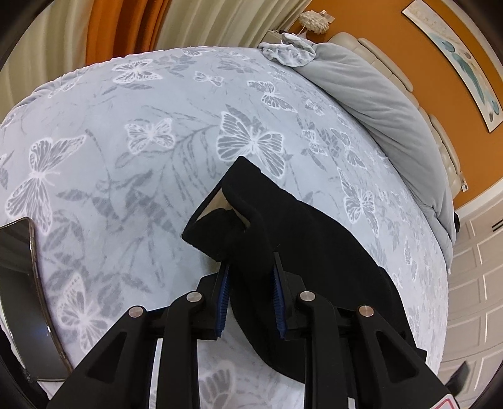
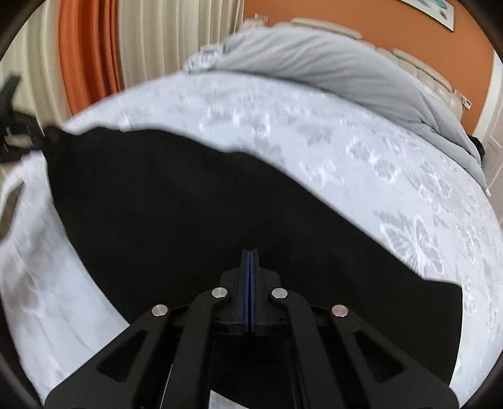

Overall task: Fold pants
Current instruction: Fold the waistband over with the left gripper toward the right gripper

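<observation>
Black pants (image 1: 317, 251) lie on a pale blue bed sheet with butterfly print (image 1: 151, 132). My left gripper (image 1: 250, 267) is shut on a bunched end of the pants, with black cloth running between its blue pads (image 1: 222, 295) and a light inner lining showing just beyond. In the right wrist view the pants (image 2: 188, 204) spread as a wide dark band across the bed. My right gripper (image 2: 250, 255) hangs over them with its pads pressed together and no cloth seen between them. The left gripper (image 2: 14, 138) shows blurred at the pants' far left end.
A rolled grey duvet (image 1: 380, 103) lies along the bed's right side against a padded headboard (image 1: 440, 138). A dark phone (image 1: 19, 270) rests on the sheet at the left edge. Orange and cream curtains (image 1: 125, 28) hang behind the bed.
</observation>
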The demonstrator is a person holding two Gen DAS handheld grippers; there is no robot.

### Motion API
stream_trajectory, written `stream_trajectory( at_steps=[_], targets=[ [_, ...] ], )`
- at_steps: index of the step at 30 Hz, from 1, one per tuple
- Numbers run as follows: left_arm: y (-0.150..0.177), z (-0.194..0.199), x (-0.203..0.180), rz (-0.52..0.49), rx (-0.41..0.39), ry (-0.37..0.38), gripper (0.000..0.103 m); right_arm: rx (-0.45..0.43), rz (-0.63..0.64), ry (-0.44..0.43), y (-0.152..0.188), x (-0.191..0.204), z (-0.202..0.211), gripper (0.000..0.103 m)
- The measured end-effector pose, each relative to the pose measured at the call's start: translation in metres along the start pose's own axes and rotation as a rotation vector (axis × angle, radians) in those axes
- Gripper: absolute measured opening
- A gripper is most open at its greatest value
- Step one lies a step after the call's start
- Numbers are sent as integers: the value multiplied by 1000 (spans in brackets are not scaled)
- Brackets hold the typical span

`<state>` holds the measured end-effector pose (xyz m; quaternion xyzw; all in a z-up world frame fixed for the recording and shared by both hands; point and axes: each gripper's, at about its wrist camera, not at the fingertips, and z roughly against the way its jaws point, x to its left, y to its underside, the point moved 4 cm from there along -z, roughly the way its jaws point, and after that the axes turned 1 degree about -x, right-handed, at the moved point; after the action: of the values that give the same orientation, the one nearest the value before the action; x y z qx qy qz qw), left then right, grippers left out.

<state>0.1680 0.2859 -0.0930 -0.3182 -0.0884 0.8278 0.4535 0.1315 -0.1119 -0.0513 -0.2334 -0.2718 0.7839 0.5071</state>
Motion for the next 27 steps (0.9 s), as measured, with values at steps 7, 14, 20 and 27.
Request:
stream_trajectory(
  at_steps=[7,14,20,27],
  targets=[
    [1,-3,4,-20,14,0,22,65,135,35,36,35,-3,58],
    [1,0,2,-5,6,17,22,4,-148,-65,13,-1,4,17],
    [1,4,-3,14,-9,30,22,-259,-346,-239,-48,-23,62,14],
    [4,5,-14,-14,-29,8,23,5,-210,-245,-21,31,-14,37]
  ],
)
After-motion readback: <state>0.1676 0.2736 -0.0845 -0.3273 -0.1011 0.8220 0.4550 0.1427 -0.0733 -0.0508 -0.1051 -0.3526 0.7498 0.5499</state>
